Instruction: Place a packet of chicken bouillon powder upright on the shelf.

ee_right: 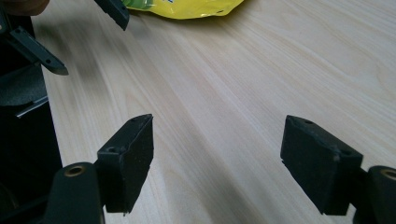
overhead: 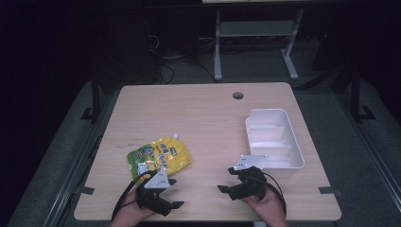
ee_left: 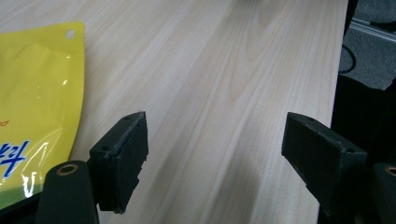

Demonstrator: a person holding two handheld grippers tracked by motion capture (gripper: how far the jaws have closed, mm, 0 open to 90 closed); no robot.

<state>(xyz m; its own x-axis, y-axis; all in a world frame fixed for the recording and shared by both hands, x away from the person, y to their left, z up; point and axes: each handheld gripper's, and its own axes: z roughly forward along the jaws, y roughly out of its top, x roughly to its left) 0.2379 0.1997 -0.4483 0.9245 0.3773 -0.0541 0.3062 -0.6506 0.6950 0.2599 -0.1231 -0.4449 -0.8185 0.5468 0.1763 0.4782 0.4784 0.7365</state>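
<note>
step in hand: looks like you're about to go for the yellow pouch, probably to drop it in the white bin by the desk's right edge.
how to do it well: come in low with your left claw and pinch a flat bottom corner or the sealed edge, not the puffy middle, since glossy film will likely slip. Lift slowly so it doesn't swing.
left claw: wide open, nothing in it, hovering at the near edge of the desk.
right claw: also open and empty, near the front edge, just ahead of the bin's near corner.
pouch: lies flat on the left half of the desk, just beyond your left claw, apart from it; well away from the right claw.
</note>
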